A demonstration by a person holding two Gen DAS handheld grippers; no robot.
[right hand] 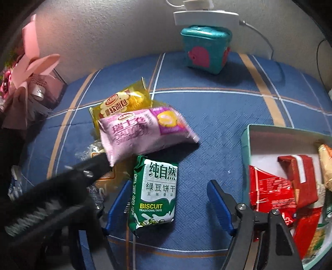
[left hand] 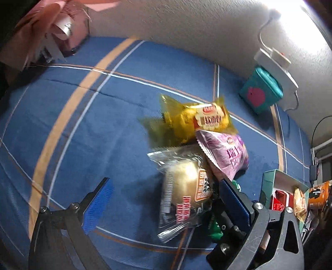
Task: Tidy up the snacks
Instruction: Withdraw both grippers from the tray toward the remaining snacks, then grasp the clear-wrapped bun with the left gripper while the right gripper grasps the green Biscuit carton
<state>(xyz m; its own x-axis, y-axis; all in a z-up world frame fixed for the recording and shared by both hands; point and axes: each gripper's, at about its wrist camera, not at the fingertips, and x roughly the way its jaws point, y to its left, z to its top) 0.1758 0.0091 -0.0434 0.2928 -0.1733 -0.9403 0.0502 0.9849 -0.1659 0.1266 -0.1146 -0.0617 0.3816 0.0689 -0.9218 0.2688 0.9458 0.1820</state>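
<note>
On the blue plaid cloth lie a yellow bread packet (left hand: 195,118) (right hand: 122,101), a purple snack packet (left hand: 226,153) (right hand: 143,130), a clear-wrapped bun (left hand: 184,191) and a green biscuit packet (right hand: 154,191). My left gripper (left hand: 166,199) is open, its jaws either side of the clear-wrapped bun, its right finger under the purple packet's corner. My right gripper (right hand: 168,205) is open around the green biscuit packet, which lies between its blue pads. The left gripper's arm (right hand: 62,187) crosses the right wrist view at lower left.
A teal-rimmed white box (right hand: 247,143) (left hand: 267,182) at the right holds red packets (right hand: 271,191) and other snacks. A teal tin with a pink shape (right hand: 205,49) (left hand: 261,91) stands by the wall under a white lamp base (right hand: 205,16). A pink bouquet (right hand: 31,83) lies far left.
</note>
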